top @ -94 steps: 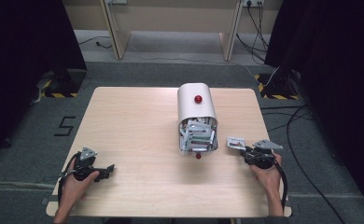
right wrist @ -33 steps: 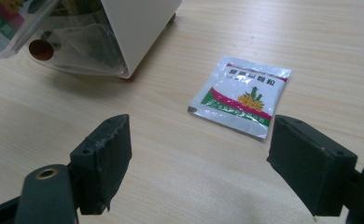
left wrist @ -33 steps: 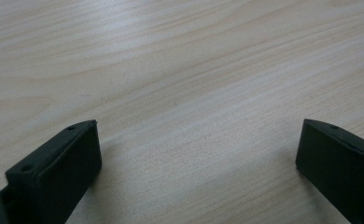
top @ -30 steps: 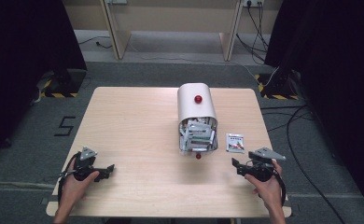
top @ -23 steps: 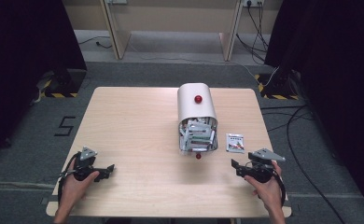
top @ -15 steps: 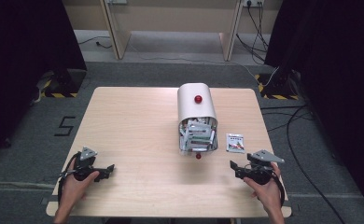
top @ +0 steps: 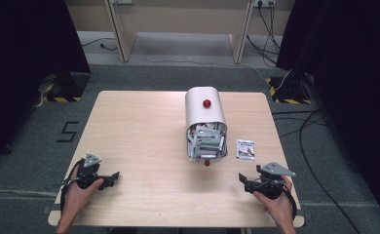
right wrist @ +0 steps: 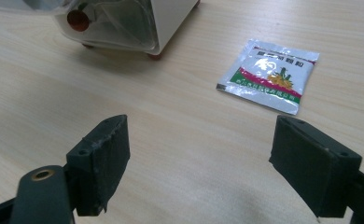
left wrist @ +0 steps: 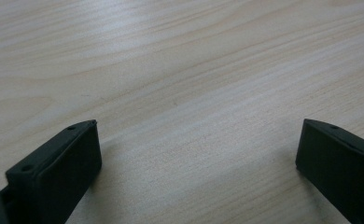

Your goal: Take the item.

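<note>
A white round-topped container (top: 205,116) with a red knob (top: 207,103) lies mid-table, its open end stuffed with several sachets (top: 206,141). One white, green and red sachet (top: 245,149) lies flat on the table to its right, also in the right gripper view as the sachet (right wrist: 269,74) beyond the jaws. My right gripper (top: 243,183) is open and empty near the front right edge, short of that sachet; in its own view the right gripper (right wrist: 199,121) has its jaws spread wide. My left gripper (top: 114,177) rests open at front left, with bare wood between the jaws of the left gripper (left wrist: 199,126).
The wooden table (top: 139,126) has bare room on its left half and along the front. The container's transparent flap with a small red knob (right wrist: 78,19) faces the front edge. Cables (top: 305,126) run on the floor at the right.
The right gripper, which held the sachet beside the container 3.1 s ago, has let it go on the table and drawn back toward the front edge. The left gripper has not moved.
</note>
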`<move>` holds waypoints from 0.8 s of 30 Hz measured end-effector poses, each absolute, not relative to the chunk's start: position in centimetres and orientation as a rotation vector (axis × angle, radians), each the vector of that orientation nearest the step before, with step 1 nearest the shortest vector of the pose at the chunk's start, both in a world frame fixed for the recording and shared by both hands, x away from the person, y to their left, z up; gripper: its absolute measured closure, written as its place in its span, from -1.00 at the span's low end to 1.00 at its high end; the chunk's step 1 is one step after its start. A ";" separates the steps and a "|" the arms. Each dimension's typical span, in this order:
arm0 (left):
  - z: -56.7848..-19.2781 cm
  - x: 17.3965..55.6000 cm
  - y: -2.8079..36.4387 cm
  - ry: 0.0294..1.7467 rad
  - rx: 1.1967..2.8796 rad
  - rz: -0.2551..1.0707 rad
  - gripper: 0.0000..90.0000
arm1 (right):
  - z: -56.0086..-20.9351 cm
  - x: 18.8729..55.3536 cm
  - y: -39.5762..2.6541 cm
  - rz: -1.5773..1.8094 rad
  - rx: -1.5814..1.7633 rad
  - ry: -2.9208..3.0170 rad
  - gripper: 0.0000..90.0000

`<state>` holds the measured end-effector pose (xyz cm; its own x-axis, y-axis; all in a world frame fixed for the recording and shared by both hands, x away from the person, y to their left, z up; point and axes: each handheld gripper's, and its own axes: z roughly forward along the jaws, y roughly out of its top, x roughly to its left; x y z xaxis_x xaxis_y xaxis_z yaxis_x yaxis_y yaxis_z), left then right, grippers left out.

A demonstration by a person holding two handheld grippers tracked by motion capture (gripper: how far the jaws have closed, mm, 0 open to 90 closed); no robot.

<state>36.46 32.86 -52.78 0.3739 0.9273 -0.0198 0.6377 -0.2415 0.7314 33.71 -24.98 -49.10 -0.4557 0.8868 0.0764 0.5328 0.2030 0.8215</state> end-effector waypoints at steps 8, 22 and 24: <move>-52.8 36.5 32.9 1.347 1.976 0.562 -1.00 | -49.7 32.7 -25.0 1.144 1.312 2.088 -0.54; -52.8 36.5 32.9 1.347 1.976 0.562 -1.00 | -50.8 31.3 -24.4 1.117 1.286 2.127 -0.55; -52.8 36.5 32.9 1.347 1.976 0.562 -1.00 | -50.8 31.2 -24.4 1.117 1.287 2.127 -0.55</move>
<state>36.46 32.86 -52.78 0.3737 0.9273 -0.0200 0.6378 -0.2412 0.7315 31.17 -24.37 -50.79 -0.4877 0.8713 0.0555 0.5401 0.2511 0.8033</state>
